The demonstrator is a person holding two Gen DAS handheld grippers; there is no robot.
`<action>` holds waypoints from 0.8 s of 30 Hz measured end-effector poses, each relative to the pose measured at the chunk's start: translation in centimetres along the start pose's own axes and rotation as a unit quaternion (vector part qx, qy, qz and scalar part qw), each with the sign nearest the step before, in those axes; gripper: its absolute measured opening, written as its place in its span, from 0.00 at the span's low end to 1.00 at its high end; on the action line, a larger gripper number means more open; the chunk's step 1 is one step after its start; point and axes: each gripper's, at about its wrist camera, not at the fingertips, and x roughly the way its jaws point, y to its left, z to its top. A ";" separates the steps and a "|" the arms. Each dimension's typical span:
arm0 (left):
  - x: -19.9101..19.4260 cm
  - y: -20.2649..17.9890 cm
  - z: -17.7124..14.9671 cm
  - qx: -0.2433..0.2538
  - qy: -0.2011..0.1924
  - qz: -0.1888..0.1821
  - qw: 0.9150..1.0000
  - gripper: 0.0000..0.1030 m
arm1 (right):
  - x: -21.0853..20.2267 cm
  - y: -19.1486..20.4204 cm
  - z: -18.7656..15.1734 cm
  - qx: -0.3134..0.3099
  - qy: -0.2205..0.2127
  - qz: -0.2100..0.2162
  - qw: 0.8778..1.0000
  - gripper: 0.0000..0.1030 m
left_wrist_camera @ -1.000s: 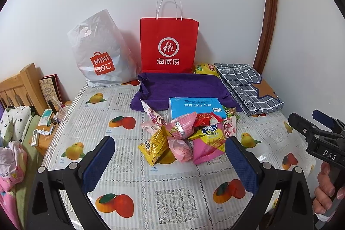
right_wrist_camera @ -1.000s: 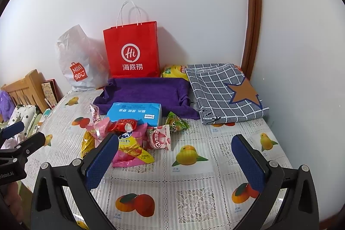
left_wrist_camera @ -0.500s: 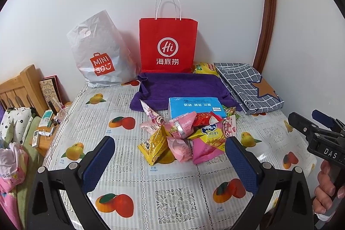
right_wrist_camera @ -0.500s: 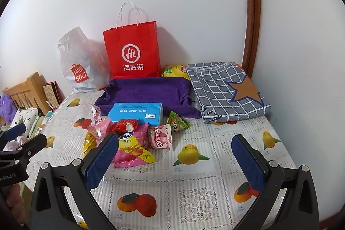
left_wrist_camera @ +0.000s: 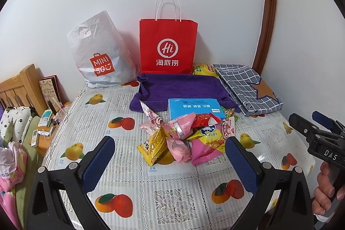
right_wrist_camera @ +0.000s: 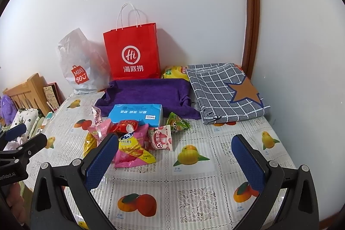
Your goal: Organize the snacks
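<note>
A pile of snack packets (left_wrist_camera: 185, 137) lies mid-table, pink, yellow and red; it shows in the right wrist view (right_wrist_camera: 129, 141) too. A blue tissue box (left_wrist_camera: 195, 108) lies just behind it, in front of a purple fabric tray (left_wrist_camera: 181, 87). My left gripper (left_wrist_camera: 170, 163) is open and empty, held above the table just short of the pile. My right gripper (right_wrist_camera: 174, 158) is open and empty, right of the pile; its left finger (right_wrist_camera: 101, 158) overlaps the packets. A green packet (right_wrist_camera: 177, 123) and a pink-white packet (right_wrist_camera: 162, 139) lie at the pile's right.
A red paper bag (left_wrist_camera: 168, 44) and a white Miniso bag (left_wrist_camera: 99, 57) stand against the back wall. A grey checked cloth (left_wrist_camera: 248, 87) lies at back right, a yellow packet (left_wrist_camera: 202, 69) beside it. A wooden bed frame (left_wrist_camera: 19, 87) and clutter stand left of the table.
Both views have shifted only slightly; the right gripper has risen and tilted a little. The snacks have not moved.
</note>
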 end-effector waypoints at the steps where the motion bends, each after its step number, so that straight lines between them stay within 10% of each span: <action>1: 0.0 0.0 0.0 0.000 0.000 0.000 1.000 0.99 | -0.1 0.0 0.0 0.000 -0.001 0.000 1.000 1.00; 24: 0.0 -0.1 0.2 -0.001 0.001 -0.001 1.000 0.99 | -0.2 0.1 -0.1 -0.001 -0.002 0.001 1.000 1.00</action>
